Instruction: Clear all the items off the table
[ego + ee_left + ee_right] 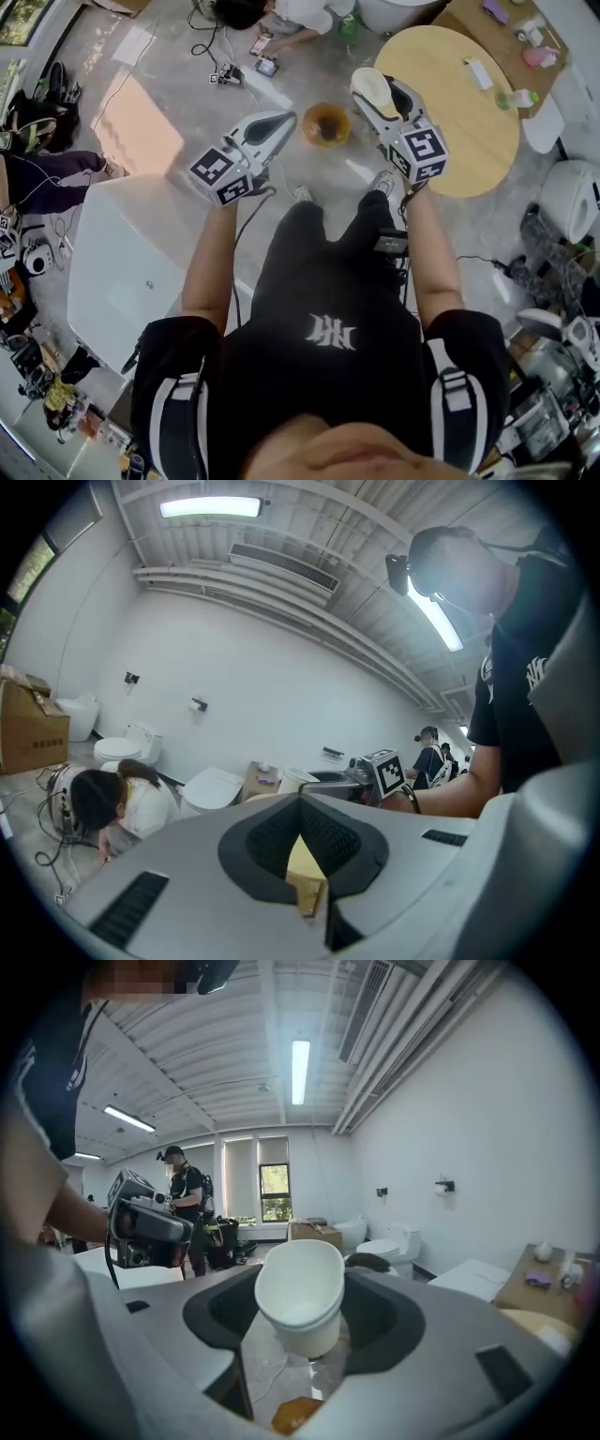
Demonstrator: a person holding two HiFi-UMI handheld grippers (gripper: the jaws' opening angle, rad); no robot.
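Smooth paper cup, matt wooden table

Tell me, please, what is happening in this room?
A person holds a gripper in each hand. The right gripper is shut on a white paper cup, squeezing it; the left gripper is shut on a small yellowish piece. Both are held out over the floor near a brown round container. On the round wooden table lie a few small things.
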